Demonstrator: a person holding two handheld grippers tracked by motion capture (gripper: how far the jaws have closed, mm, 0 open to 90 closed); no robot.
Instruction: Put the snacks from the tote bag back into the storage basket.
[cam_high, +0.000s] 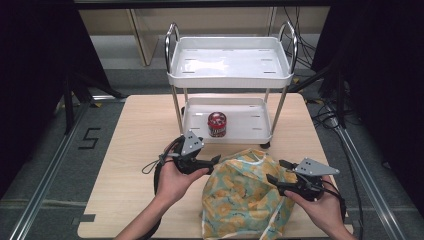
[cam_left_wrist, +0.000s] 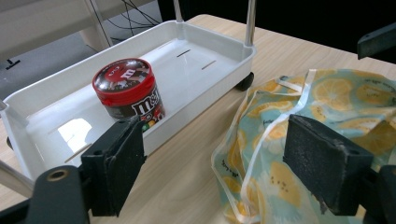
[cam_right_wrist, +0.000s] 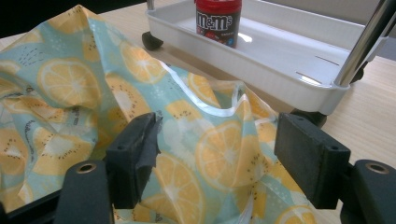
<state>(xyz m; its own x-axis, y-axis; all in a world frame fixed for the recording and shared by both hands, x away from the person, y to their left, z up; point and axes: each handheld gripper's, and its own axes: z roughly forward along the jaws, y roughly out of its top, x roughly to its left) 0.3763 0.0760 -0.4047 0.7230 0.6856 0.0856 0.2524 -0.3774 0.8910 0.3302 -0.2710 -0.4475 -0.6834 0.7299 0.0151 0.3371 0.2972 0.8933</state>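
Bag (cam_high: 245, 195) lies crumpled between the left gripper (cam_high: 216, 160) and right gripper (cam_high: 277, 171), both wide open; its contents are hidden.

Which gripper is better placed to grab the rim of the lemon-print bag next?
Left, probably. The left gripper is open with the bag's white-trimmed rim between its jaws; the right gripper faces the bag's side.

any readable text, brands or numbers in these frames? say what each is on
"m&m's": white brand lettering on the dark side of the candy jar, which stands in the cart's lower tray.
"m": white letters on the jar's red lid; the rest of the lid print is too blurred to read.
"5": black mark on the floor, left of the table.
Tiny dark script on the lemon-print bag: too small to read.
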